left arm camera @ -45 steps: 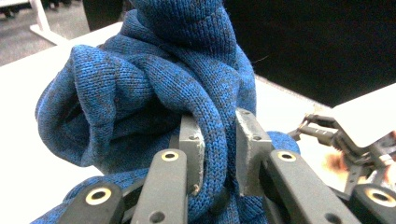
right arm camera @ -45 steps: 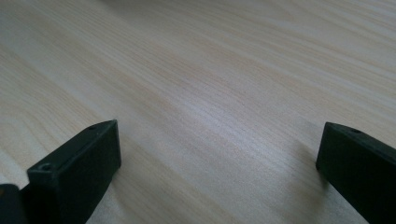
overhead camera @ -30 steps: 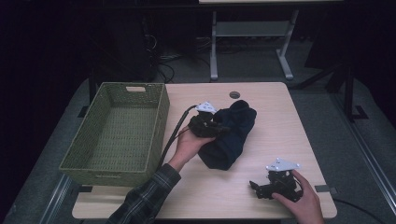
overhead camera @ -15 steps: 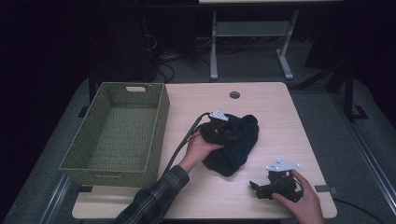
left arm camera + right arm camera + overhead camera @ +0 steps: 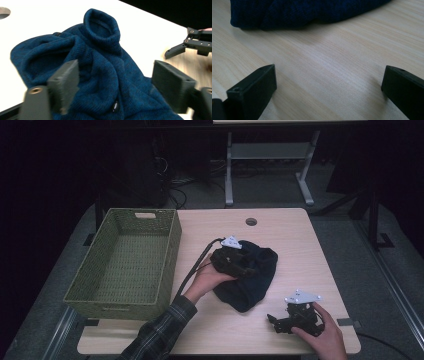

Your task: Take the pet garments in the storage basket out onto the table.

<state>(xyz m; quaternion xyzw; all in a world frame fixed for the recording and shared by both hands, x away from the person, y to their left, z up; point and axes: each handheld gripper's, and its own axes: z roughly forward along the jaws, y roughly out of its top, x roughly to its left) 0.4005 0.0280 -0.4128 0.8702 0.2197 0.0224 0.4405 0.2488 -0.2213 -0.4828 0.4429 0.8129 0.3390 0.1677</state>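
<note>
Left tongs [image 5: 115, 85] gape over blue sweater's [image 5: 100, 65] visible ribbed collar [image 5: 101, 27].

Dim room: pale wooden table [image 5: 300, 240], grey floor [image 5: 345, 227], metal stand [image 5: 270, 157].

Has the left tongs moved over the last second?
Yes. The left tongs have slid right across the blue sweater, away from the green basket, jaws open.

Dark blue knitted sweater [image 5: 100, 75], green woven basket [image 5: 125, 265], pale wood-grain table [image 5: 332, 62], plaid sleeve [image 5: 160, 335].
</note>
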